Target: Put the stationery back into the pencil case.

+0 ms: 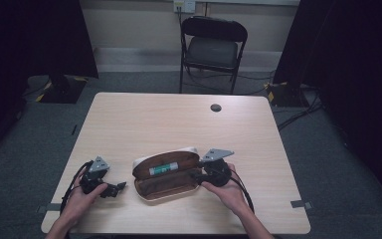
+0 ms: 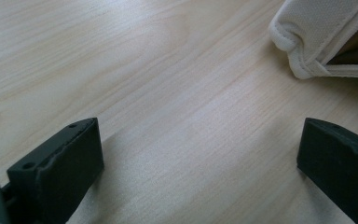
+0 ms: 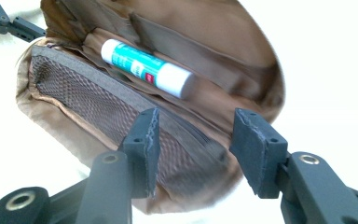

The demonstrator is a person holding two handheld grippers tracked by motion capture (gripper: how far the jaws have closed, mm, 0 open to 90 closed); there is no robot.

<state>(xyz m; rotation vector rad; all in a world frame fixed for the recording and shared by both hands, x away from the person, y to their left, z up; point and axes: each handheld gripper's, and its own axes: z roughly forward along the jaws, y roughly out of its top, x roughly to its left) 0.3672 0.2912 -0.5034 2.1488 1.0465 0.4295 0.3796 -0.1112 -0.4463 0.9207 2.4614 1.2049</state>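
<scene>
Gaping pouch, glue stick inside

Looking down on a light wooden table filling the lower centre of the frame, with a small dark round grommet near its far edge. Standing behind it at top centre, a black folding chair against a pale wall. Spreading all around, grey carpet. Hanging at upper left and upper right, dark curtains. Trailing across the floor at right, cables.
</scene>
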